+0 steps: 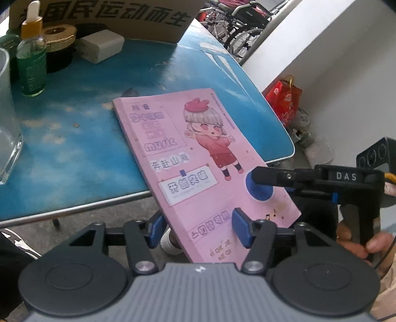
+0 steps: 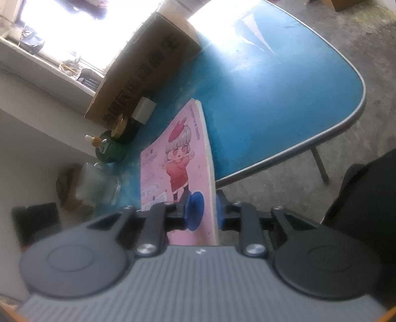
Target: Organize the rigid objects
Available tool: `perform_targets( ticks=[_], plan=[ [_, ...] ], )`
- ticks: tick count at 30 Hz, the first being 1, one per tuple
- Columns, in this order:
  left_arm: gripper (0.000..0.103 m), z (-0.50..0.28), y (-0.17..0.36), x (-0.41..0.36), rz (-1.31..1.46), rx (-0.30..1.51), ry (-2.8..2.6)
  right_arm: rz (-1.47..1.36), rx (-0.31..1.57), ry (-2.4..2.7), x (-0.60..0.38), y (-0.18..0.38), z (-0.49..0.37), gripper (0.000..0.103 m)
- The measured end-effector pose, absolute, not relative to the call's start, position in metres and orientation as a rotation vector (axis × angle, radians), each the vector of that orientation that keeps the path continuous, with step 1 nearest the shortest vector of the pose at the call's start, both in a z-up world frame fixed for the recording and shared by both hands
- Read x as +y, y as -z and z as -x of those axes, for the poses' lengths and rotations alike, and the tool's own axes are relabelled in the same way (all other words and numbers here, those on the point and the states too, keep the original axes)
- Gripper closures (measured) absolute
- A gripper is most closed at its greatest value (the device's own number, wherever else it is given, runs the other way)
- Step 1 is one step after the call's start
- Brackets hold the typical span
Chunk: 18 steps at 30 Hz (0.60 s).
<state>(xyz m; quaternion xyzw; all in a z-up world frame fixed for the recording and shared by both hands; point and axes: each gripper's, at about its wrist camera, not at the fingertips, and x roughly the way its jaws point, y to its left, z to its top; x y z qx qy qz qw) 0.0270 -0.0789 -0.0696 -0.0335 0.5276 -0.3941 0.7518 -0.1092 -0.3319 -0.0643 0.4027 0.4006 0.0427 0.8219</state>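
Pink booklet (image 1: 198, 158) with a cartoon figure on its cover lies tilted, far end on the blue tabletop (image 1: 81, 138), near end jutting past the edge. Right gripper (image 2: 207, 210) pinches its side edge, one blue round pad flat on the cover, the other finger under the pages. Left gripper (image 1: 198, 229) straddles the near corner; its fingers (image 1: 241, 226) are spread, one pad lying against the cover, the other off to the side, no squeeze visible. Back of tabletop: green dropper bottle (image 1: 31, 59), white block (image 1: 102, 48), cardboard box (image 1: 138, 19), clear glass (image 1: 7, 119).
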Motion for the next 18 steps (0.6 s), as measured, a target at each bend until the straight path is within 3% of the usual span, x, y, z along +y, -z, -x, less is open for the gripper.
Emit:
perform_targets(
  ticks=[3,7,10,14,18],
  plan=[
    [0.067,-0.032,0.072,-0.071,0.114,1.166,0.847,-0.858,0.851,-0.083,-0.331,0.069,0.106,0.066],
    [0.07,-0.034,0.076,-0.068,0.126,1.19,0.846,-0.917,0.856,-0.064,-0.339,0.081,0.101,0.065],
    [0.066,-0.034,0.078,-0.071,0.11,1.198,0.842,-0.945,0.851,-0.066,-0.342,0.085,0.099,0.063],
    [0.048,-0.034,0.08,-0.075,0.102,1.199,0.844,-0.922,0.853,-0.091,-0.336,0.081,0.1,0.077],
    [0.048,-0.032,0.078,-0.078,0.094,1.186,0.838,-0.908,0.844,-0.099,-0.332,0.076,0.103,0.084]
  ],
)
